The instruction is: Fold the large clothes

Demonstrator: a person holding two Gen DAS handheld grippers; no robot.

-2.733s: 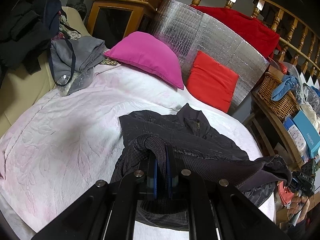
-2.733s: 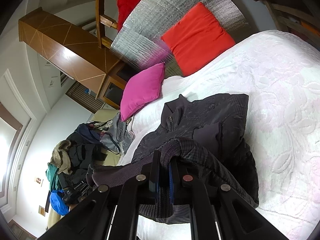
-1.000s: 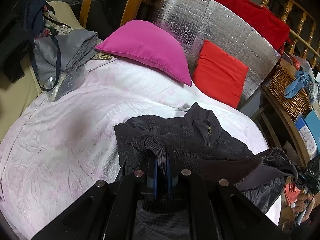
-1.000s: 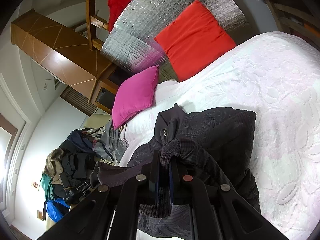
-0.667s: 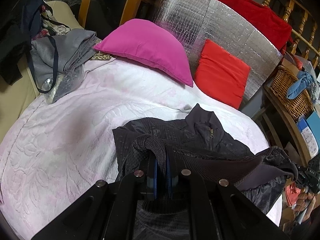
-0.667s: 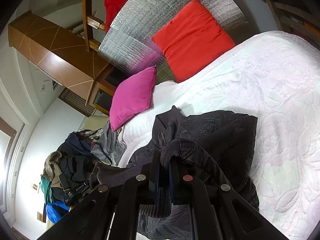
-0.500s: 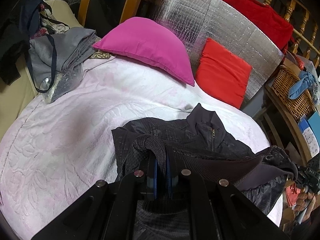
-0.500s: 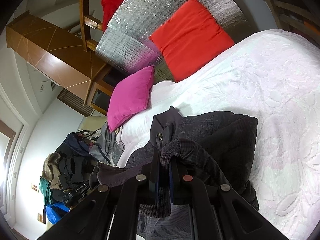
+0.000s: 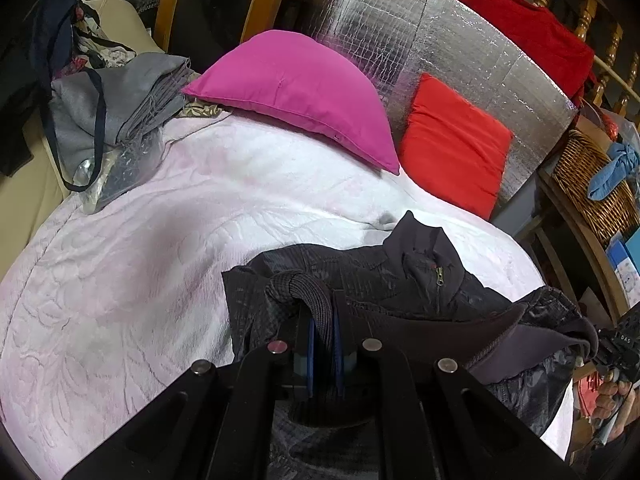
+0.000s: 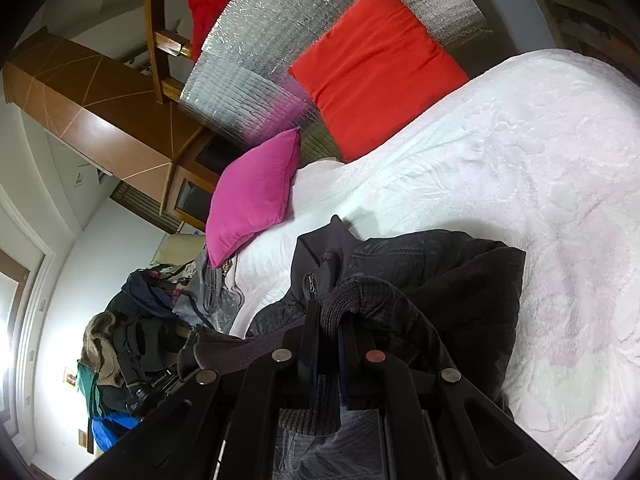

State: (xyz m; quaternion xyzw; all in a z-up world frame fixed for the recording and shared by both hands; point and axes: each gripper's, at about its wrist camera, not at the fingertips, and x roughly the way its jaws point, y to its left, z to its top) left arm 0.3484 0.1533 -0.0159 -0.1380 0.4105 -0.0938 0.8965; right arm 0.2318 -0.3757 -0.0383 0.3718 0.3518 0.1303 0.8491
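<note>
A dark quilted jacket [image 9: 360, 272] with a zip collar lies on the white bedspread [image 9: 120, 280], its collar toward the pillows. My left gripper [image 9: 322, 320] is shut on the jacket's ribbed hem band and holds it lifted over the body. My right gripper [image 10: 330, 320] is shut on the other end of the same ribbed band. The jacket [image 10: 440, 272] shows folded over itself in the right wrist view. The band stretches between both grippers, and the other gripper [image 9: 618, 350] shows at the right edge.
A pink pillow [image 9: 296, 88] and a red pillow [image 9: 452, 144] lean on a silver headboard [image 9: 440, 40]. A grey bag [image 9: 104, 112] and piled clothes sit at the bed's left edge. A wicker basket [image 9: 592, 188] stands on a shelf at right.
Both grippers have carried the hem band forward toward the collar and pillows. The jacket's lower half lies further over its upper half. Both grips are unchanged.
</note>
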